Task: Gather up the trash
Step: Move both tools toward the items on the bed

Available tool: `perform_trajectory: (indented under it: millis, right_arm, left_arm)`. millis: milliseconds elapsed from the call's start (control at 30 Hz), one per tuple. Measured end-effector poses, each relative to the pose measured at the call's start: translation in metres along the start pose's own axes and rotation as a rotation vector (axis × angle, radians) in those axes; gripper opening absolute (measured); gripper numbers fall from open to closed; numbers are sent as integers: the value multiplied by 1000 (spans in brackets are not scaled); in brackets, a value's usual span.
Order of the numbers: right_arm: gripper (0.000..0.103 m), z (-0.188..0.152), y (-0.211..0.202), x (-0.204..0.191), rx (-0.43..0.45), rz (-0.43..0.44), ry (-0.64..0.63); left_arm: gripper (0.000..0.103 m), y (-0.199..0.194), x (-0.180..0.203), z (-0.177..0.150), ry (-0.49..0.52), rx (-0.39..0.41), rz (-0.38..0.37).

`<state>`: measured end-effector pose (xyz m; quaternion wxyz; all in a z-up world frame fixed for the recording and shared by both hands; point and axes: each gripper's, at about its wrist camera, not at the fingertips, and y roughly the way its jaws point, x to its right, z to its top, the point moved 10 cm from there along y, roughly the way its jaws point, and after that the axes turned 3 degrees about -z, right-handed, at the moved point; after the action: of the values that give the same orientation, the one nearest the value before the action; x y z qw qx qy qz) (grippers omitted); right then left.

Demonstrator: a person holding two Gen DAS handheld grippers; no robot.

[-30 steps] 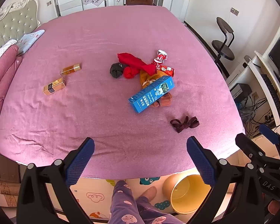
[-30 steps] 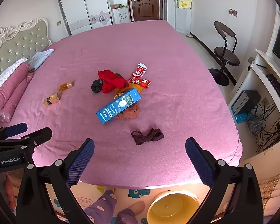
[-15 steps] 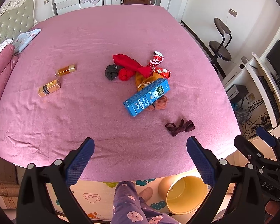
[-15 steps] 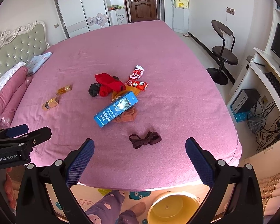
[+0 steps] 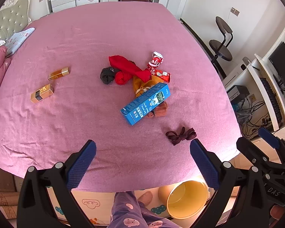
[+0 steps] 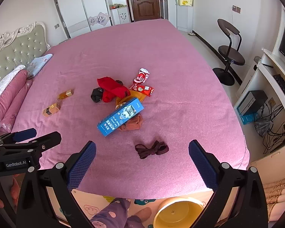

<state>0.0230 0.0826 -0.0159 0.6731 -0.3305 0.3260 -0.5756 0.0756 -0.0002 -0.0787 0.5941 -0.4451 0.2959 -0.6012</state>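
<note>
Pink bedspread (image 5: 85,114) now fills more of both wrist views than a second ago: you have lifted and tilted both grippers slightly, so the litter sits lower and clearer, yet nothing on the bed has shifted. On the left lie two gold boxes (image 5: 42,93), untouched. Your left gripper (image 5: 142,163) hangs released and empty above the near bed edge. At centre, the blue carton (image 5: 146,103) rests across orange and red cloth, with red snack wrappers (image 5: 158,70) beside it at the pile's far end. Nearer you, the dark ribbon bow (image 6: 152,149) lies alone. Your right gripper (image 6: 141,163) is likewise spread wide, holding nothing. The yellow bin (image 6: 177,215) waits on the floor below. Collection, I judge, has not begun.
</note>
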Motion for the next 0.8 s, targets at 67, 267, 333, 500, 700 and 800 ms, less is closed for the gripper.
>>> perform_trajectory:
  millis: [67, 267, 333, 500, 700, 800]
  right_arm:
    - [94, 2, 4, -2, -7, 3, 10]
    - [94, 11, 12, -8, -15, 6, 10]
    - [94, 13, 15, -10, -17, 8, 10]
    - [94, 18, 19, -11, -20, 3, 22]
    - [94, 26, 25, -10, -25, -4, 39]
    - [94, 29, 27, -9, -28, -9, 44]
  left_arm:
    - [99, 2, -2, 3, 5, -5, 1]
    - [99, 9, -6, 9, 9, -19, -4]
    - [99, 11, -7, 12, 8, -23, -7]
    - [99, 17, -9, 21, 15, -34, -14]
    - [99, 21, -8, 33, 35, -38, -22]
    - [99, 24, -7, 37, 41, -41, -24]
